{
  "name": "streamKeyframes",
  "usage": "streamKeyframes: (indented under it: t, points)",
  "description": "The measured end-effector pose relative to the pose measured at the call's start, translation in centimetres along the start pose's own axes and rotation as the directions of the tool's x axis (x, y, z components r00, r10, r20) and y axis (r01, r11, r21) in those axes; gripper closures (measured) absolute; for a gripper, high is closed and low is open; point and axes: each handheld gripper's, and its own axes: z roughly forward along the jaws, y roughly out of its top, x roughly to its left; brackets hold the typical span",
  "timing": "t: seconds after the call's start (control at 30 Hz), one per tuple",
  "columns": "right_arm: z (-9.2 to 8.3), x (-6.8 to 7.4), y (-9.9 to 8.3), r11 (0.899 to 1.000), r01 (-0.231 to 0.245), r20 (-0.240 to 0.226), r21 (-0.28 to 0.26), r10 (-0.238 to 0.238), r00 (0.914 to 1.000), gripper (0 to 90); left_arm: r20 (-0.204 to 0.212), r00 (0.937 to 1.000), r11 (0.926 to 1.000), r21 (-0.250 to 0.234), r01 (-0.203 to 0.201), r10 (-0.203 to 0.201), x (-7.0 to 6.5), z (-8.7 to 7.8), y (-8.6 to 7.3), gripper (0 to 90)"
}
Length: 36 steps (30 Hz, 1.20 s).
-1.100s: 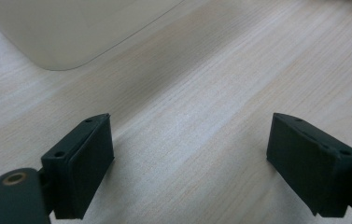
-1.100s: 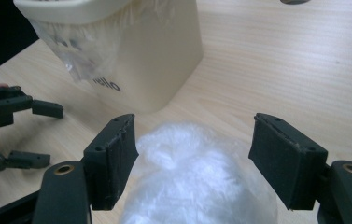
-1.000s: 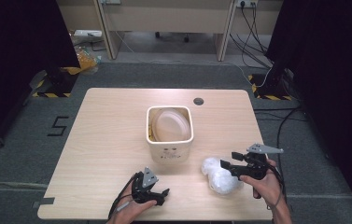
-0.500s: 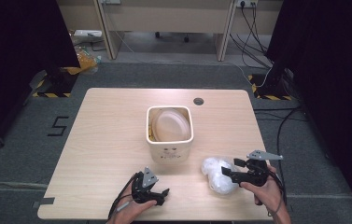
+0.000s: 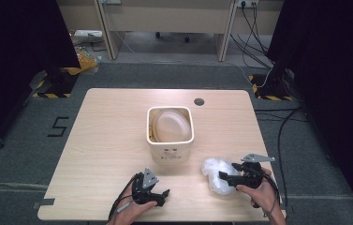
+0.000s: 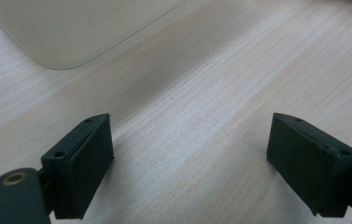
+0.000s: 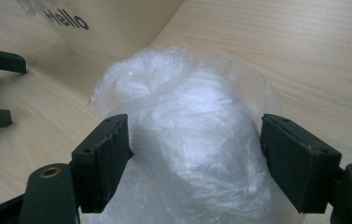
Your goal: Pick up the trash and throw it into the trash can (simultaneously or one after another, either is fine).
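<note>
- A crumpled clear plastic bag (image 5: 216, 174) is seen lying on the wooden desk (image 5: 108, 136), near its front right part, just to the right of a cream bin (image 5: 170, 146).
- The right hand-held gripper (image 5: 226, 177) is held low over the bag, pointed toward the left of the high view, with the hand (image 5: 262, 191) behind it.
- In the right gripper view the bag (image 7: 197, 140) is seen between the two black jaws, which are spread wide on either side of it. Its film bulges close to both pads, yet no squeezing of it can be made out.
- The jaws of this gripper have just been opening, with the bag lying between them.
- The word "Hello" is printed on the wall of the bin (image 7: 117, 23) seen beyond the bag.
- The left hand-held gripper (image 5: 158, 196) is held near the front edge of the desk, in front of the bin and well apart from the bag.
- In the left gripper view its jaws are spread wide with bare desk (image 6: 201, 116) between them, and a corner of the bin (image 6: 61, 32) is seen ahead.
- A pale, rounded liner or lid (image 5: 170, 125) is seen inside the bin.
</note>
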Motion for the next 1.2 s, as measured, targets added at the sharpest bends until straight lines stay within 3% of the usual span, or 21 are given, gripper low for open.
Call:
streamKeyframes:
  t: [0.3, 0.77, 1.2]
  points:
    - [0.9, -0.3, -0.6, 1.000, -0.019, -0.024, 0.007, 0.019, 0.9995, 29.3, 0.000, 1.0000, 1.0000, 0.000, 0.000, 0.000, 0.0, 0.0, 0.0, 13.7]
    - [0.4, -0.2, -0.3, 0.999, -0.037, -0.066, -0.011, 0.037, 0.9972, 49.3, 0.000, 1.0000, 1.0000, 0.000, 0.000, 0.000, 0.0, 0.0, 0.0, 13.7]
    - [-1.4, -0.3, 0.5, 0.997, -0.031, -0.054, -0.075, 0.027, 0.9982, 50.8, 0.000, 1.0000, 1.0000, 0.000, 0.000, 0.000, 0.0, 0.0, 0.0, 13.7]
